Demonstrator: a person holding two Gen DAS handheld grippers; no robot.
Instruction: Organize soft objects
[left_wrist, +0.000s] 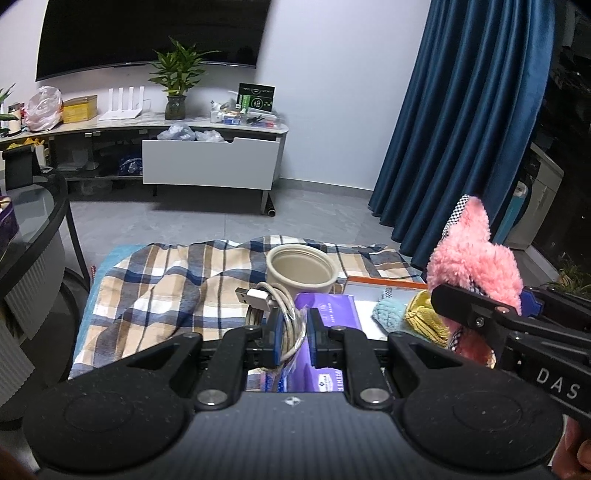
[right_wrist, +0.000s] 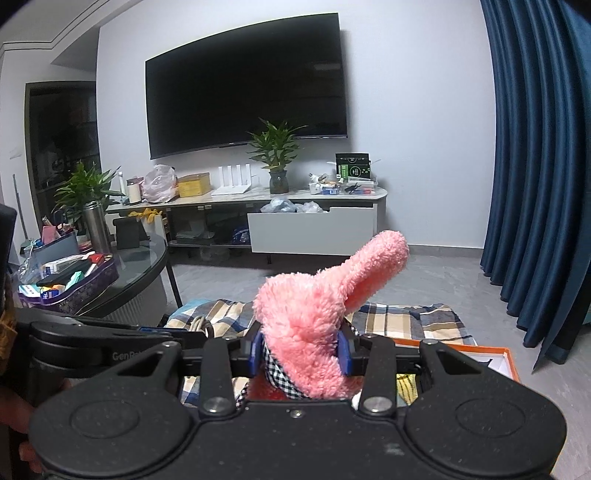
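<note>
Left gripper (left_wrist: 292, 326) clamped on coiled white USB cable (left_wrist: 275, 306), held above the plaid cloth (left_wrist: 155, 291). Right gripper (right_wrist: 300, 352) clamped on pink plush slipper (right_wrist: 314, 317), toe pointing up; its checkered lining mostly hidden behind the gripper body. Orange-rimmed box (left_wrist: 384, 284) partly blocked; teal and yellow knit items (left_wrist: 424, 317) inside, shapes unclear. Purple pack (left_wrist: 328, 310) cut off below
</note>
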